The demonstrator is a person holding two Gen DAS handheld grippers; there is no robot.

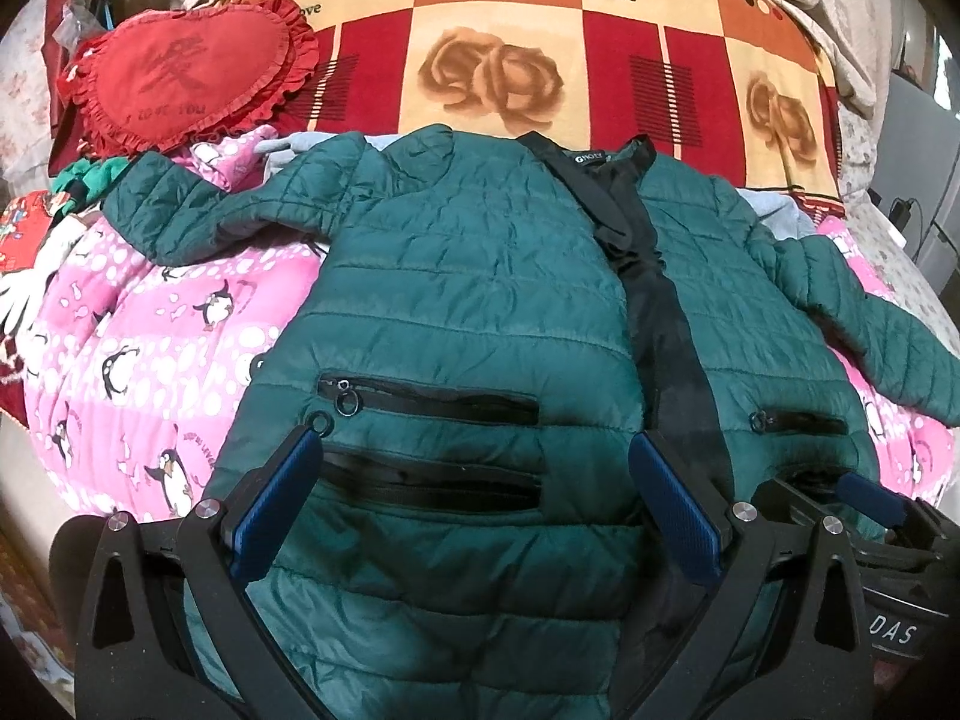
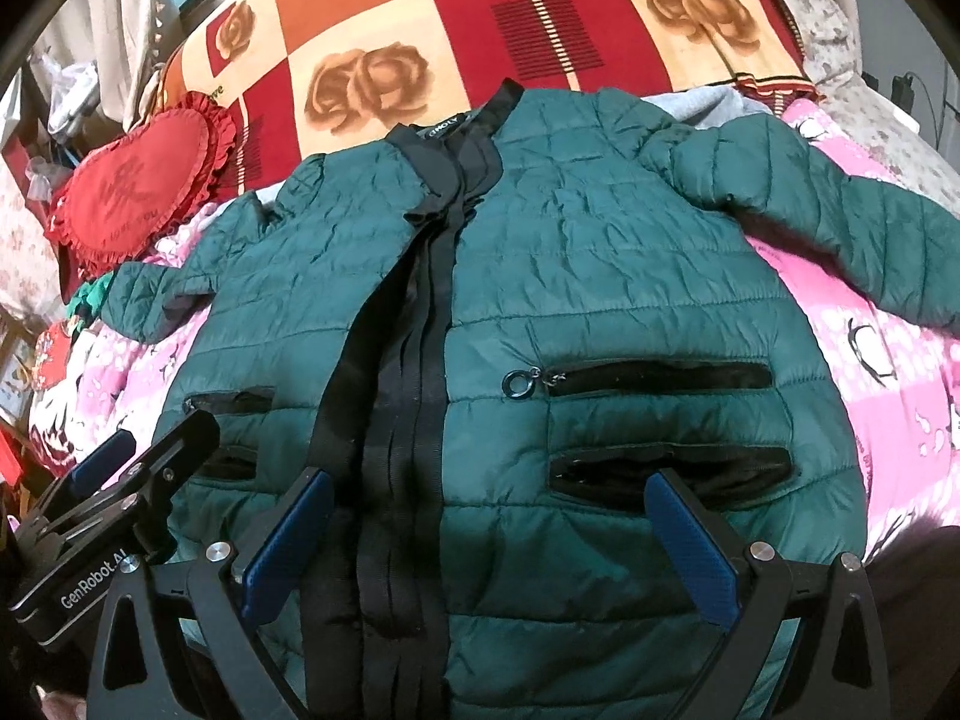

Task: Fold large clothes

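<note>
A dark green quilted jacket lies face up and spread flat on the bed, with black zipper trim down the middle and both sleeves stretched out sideways. My left gripper hovers open over the lower left front panel, by the two black pocket zippers. My right gripper hovers open over the lower right panel, its blue pads straddling the area beside the centre zipper. Neither holds any fabric. The right gripper's tip shows at the left wrist view's right edge, and the left gripper's body shows at the right wrist view's left edge.
A pink penguin-print blanket lies under the jacket. Behind it are a red and orange rose-patterned blanket and a red heart-shaped cushion. Grey cloth peeks out past the jacket's collar. Clutter sits at the far left.
</note>
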